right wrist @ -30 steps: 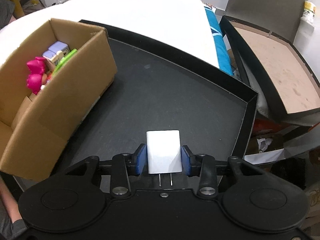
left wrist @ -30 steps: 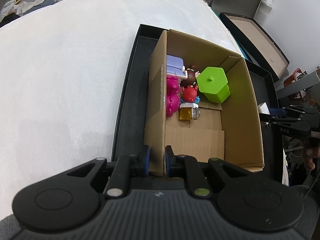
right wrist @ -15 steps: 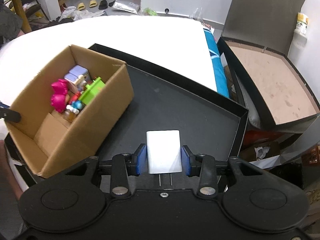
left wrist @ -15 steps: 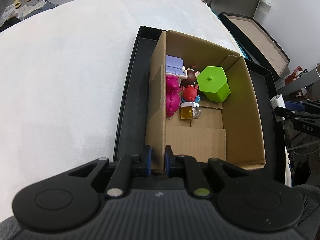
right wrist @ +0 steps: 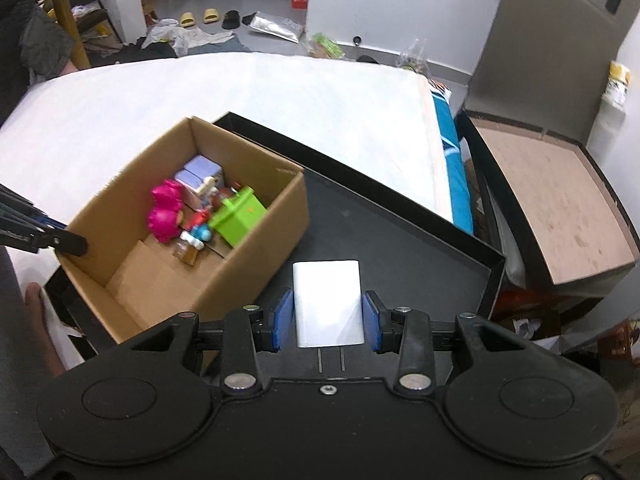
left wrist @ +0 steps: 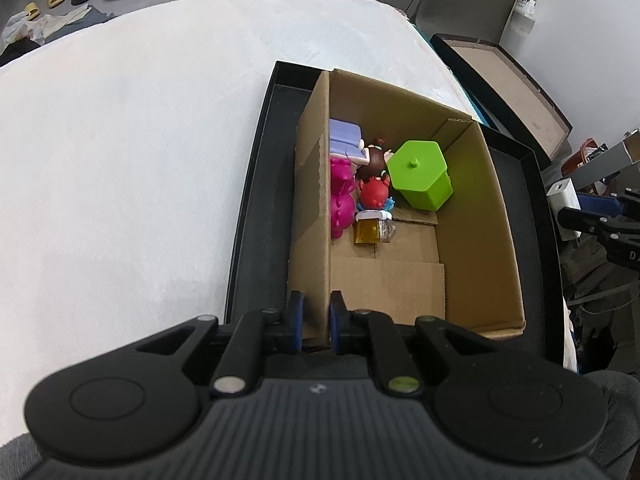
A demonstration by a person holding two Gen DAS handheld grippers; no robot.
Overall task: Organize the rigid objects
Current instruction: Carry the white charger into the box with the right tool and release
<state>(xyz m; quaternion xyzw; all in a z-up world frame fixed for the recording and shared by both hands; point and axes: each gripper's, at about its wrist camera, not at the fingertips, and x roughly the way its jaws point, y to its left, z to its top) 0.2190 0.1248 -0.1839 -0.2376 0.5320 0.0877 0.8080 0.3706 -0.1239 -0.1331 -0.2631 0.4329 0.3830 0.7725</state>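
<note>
White wall charger (right wrist: 327, 304), a smooth rounded block, sits clamped between the blue pads of the right hand-held gripper (right wrist: 327, 318) above the black tray (right wrist: 400, 248); its two thin prongs point back toward the camera, and its far faces are hidden. In the left wrist view only one corner of it shows at the picture's edge (left wrist: 562, 200). Beside it in the tray stands the cardboard box (right wrist: 264, 240), open at the top. Inside lie a green hexagonal lidded pot (left wrist: 420, 178), a magenta figure (left wrist: 342, 200), a lilac block (left wrist: 344, 138), a brown-haired doll (left wrist: 374, 160), a red toy (left wrist: 374, 192) and a small amber bottle (left wrist: 368, 230), crowded at the far end and partly overlapping. The left hand-held gripper (left wrist: 316, 322) is pinched shut on the box's near wall. The tray rests on a white bed (left wrist: 140, 140).
</note>
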